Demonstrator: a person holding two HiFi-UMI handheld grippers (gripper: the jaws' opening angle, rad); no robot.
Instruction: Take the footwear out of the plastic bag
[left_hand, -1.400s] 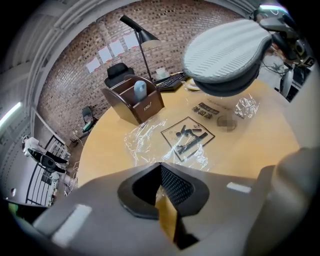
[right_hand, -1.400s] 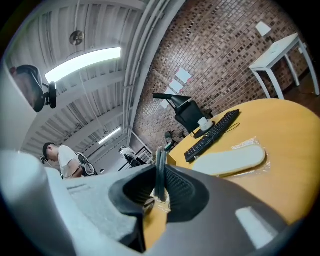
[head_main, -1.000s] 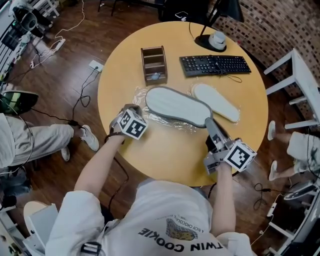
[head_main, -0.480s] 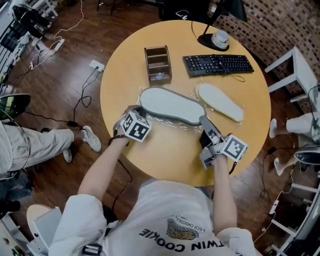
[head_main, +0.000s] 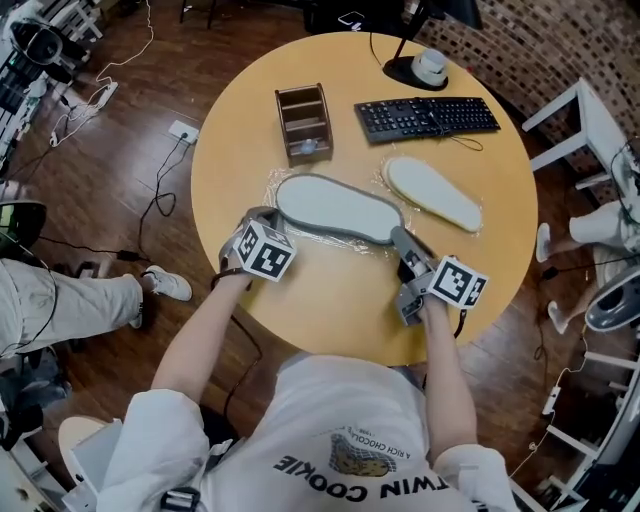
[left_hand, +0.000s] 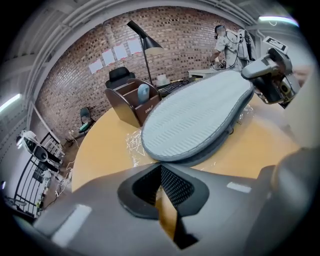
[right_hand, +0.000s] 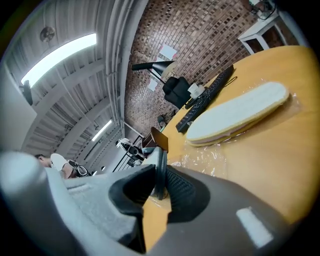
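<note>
Nearest, the left claw (head_main: 264, 216) is clenched, pads meeting; whether it pinches any film cannot be made out. Just ahead of it lie the crinkled clear bag (left_hand: 131, 146) and one end of a grey slipper (head_main: 335, 208), sole up. The right claw (head_main: 401, 240) grasps the slipper's other end, a thin dark rim between its pads. Beyond that claw, a pale slipper (head_main: 432, 193) rests on film, untouched. The grey slipper looks partly drawn out, and the pale one is yet to do. The film's edges are hard to trace, so how much is still inside is uncertain.
</note>
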